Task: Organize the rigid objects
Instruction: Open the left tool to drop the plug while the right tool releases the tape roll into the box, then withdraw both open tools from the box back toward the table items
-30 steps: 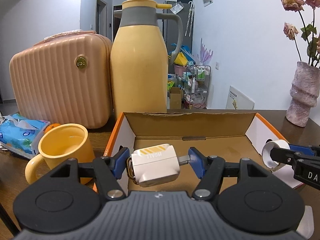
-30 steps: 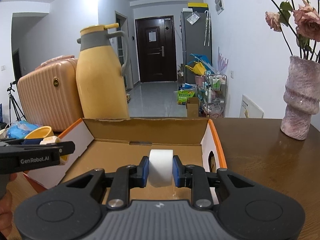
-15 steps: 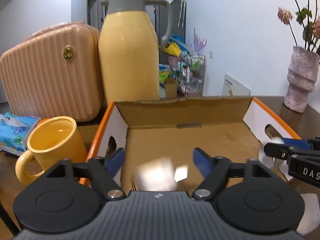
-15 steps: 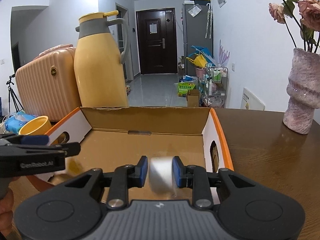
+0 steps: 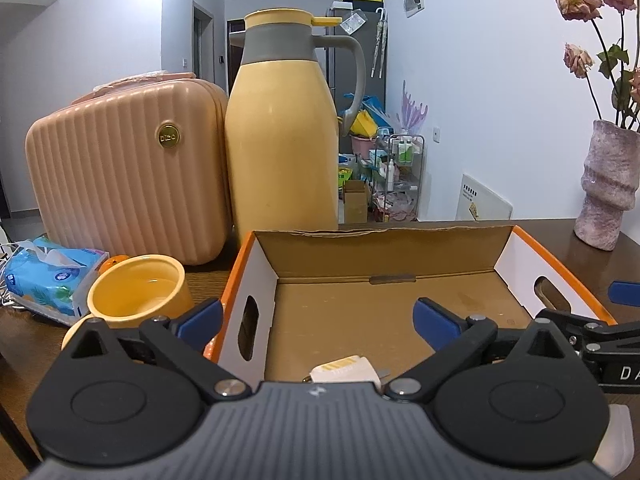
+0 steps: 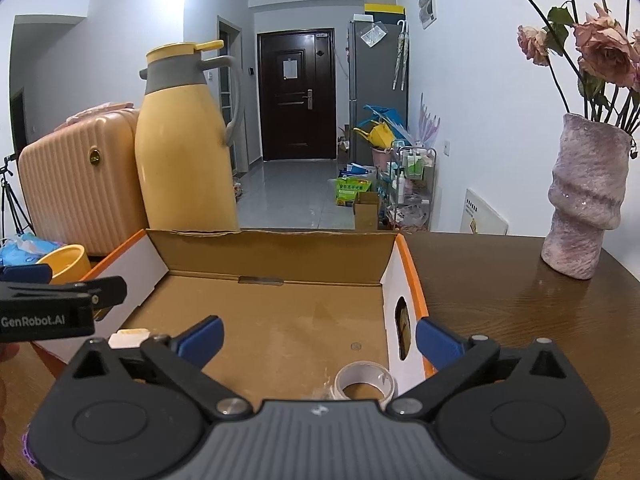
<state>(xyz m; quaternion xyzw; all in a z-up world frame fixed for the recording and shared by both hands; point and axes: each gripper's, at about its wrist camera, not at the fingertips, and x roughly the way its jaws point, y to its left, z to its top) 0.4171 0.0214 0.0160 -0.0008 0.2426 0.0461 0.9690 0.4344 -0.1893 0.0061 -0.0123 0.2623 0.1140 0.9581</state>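
An open cardboard box (image 5: 384,248) with orange edges stands on the table, also seen in the right wrist view (image 6: 276,248). My left gripper (image 5: 318,320) hangs over its near left part, its jaws opening wide with nothing between the pads. Below it a white charger plug (image 5: 346,370) lies on the box floor, half hidden by the gripper body. My right gripper (image 6: 320,340) is over the near right part, its jaws also opening and empty. A roll of clear tape (image 6: 364,384) lies flat on the box floor beneath it. The charger (image 6: 128,338) shows at the left.
Behind the box stand a tall yellow thermos jug (image 5: 280,152) and a pink ribbed case (image 5: 128,168). A yellow mug (image 5: 136,296) and a tissue pack (image 5: 44,280) sit left of the box. A pink vase (image 6: 584,208) with flowers stands on the wooden table (image 6: 500,300).
Both grippers opened. The charger fell from the left jaws onto the box floor. The tape roll left the right jaws and now lies flat in the box.
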